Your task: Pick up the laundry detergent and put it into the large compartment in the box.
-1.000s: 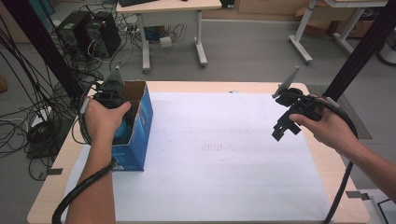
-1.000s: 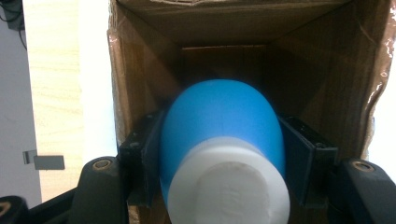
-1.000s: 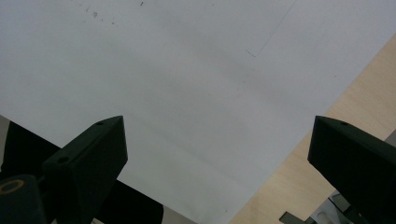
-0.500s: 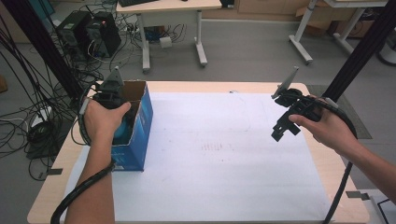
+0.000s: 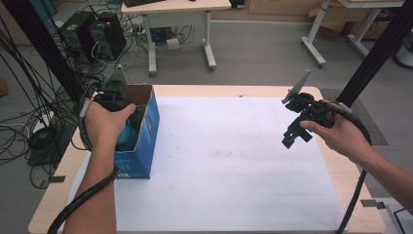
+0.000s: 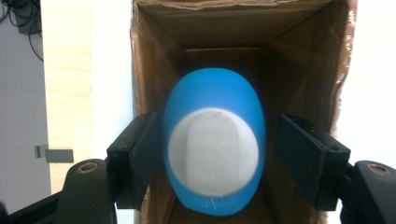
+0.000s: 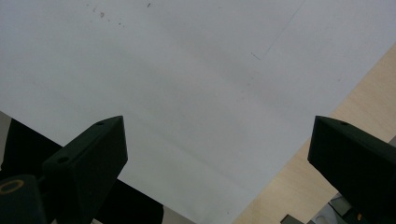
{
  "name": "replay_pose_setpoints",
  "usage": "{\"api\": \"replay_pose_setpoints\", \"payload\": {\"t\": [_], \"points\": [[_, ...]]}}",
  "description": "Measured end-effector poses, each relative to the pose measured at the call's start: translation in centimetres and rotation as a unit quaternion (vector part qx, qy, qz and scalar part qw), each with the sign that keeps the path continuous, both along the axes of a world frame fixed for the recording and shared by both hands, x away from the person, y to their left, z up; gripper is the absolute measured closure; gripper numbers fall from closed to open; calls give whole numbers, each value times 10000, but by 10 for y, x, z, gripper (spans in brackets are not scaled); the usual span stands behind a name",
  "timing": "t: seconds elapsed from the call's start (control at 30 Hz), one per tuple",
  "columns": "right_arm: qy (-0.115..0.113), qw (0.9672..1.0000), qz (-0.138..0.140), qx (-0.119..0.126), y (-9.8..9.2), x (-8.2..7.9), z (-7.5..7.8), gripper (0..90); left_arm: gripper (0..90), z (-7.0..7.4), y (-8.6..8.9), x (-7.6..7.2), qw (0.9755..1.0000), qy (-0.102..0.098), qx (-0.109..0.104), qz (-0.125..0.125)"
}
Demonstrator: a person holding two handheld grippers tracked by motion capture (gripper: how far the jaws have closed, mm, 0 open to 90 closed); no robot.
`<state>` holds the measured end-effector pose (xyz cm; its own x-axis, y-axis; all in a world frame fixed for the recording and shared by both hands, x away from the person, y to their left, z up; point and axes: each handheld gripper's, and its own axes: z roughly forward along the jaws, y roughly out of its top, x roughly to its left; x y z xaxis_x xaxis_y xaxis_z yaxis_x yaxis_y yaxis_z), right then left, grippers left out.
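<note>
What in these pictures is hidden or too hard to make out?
- Blue object in the box: the high view's left hand covers most of it.
- Its lower part: left gripper view, hidden by its own top.
- Faint marks on the white sheet: high view, too small.

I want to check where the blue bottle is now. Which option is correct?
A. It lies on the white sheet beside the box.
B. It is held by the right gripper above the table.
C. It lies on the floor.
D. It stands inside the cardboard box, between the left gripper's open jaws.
D: the left gripper view shows the blue bottle inside the cardboard box, with the left gripper jaws on either side and a gap at one.
</note>
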<state>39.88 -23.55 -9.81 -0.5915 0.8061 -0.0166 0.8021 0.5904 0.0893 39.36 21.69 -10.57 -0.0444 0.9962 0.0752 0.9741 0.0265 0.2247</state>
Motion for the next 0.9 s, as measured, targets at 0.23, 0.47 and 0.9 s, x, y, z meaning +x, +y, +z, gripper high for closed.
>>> {"api": "replay_pose_setpoints", "payload": {"t": [0.23,0.47,0.9], "points": [[-27,10000,-10,16,-2,-2,3,47,272,11,-8,-7,9998,-75,158,10],[-58,10000,-1,41,-4,-5,5,47,190,28,-12,-14,9997,-140,223,24],[-129,9999,19,111,-10,-12,13,47,80,71,-26,-37,9981,-575,151,133]]}}
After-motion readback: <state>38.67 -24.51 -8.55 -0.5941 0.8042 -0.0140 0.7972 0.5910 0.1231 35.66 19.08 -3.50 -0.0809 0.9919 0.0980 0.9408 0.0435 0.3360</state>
